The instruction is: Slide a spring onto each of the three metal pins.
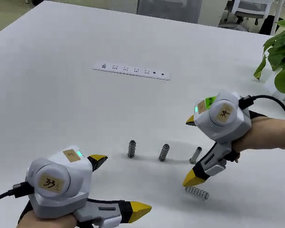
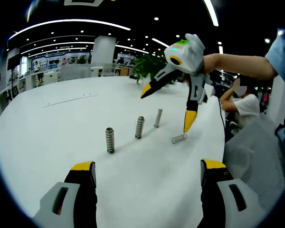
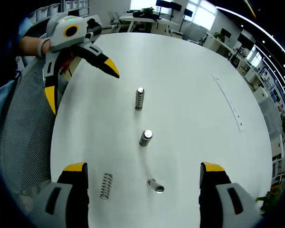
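Observation:
Three metal pins stand in a row on the white table. The left pin (image 1: pixel 131 148) and the middle pin (image 1: pixel 164 152) each carry a spring; the right pin (image 1: pixel 195 155) is bare. A loose spring (image 1: pixel 197 192) lies flat just in front of the bare pin. My right gripper (image 1: pixel 191 150) hangs open over that end, its lower fingertip close above the loose spring and holding nothing. In its own view the bare pin (image 3: pixel 156 185) and the loose spring (image 3: pixel 106 185) lie between its jaws. My left gripper (image 1: pixel 119 183) is open near the table's front edge, empty.
A white power strip (image 1: pixel 131 71) lies flat further back on the table. A potted plant (image 1: pixel 280 52) stands at the right edge. Office chairs (image 1: pixel 249 12) stand beyond the far side. A seated person (image 2: pixel 242 102) is off to the right.

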### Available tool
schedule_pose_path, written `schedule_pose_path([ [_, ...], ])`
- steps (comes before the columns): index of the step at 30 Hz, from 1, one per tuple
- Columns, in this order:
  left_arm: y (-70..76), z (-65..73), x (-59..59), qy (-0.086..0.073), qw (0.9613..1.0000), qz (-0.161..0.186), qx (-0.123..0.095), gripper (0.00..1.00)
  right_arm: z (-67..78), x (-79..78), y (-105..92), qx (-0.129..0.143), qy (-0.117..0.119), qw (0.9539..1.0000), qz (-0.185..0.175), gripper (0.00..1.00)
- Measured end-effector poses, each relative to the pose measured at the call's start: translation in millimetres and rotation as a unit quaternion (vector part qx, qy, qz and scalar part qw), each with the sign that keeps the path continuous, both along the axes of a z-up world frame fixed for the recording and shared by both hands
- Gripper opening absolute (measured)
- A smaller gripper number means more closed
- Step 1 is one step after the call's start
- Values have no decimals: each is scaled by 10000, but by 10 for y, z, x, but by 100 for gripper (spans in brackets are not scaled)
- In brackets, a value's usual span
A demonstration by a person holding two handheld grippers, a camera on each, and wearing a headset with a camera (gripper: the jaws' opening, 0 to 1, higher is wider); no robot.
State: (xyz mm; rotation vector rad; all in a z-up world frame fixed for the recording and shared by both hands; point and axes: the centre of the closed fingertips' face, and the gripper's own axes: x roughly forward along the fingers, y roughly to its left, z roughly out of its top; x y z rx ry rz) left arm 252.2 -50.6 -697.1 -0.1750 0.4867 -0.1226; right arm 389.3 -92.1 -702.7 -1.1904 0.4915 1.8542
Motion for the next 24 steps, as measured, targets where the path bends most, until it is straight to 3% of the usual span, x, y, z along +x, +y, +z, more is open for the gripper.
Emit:
schedule_pose_path([
  [6, 66, 28, -14, -4, 10000, -17, -64, 94, 44, 68, -192, 190, 136, 9991, -365, 99],
  [13, 152, 9, -32, 71, 9999, -65, 32, 94, 76, 68, -411, 376, 257, 9961, -755, 99],
  [17, 126, 21, -32, 100, 9998, -127, 63, 95, 91, 117, -513, 584, 400, 9902, -1205, 99],
  [24, 146, 18, -40, 184, 9994, -219, 186, 94, 122, 65, -757, 808, 577, 9814, -1646, 99],
])
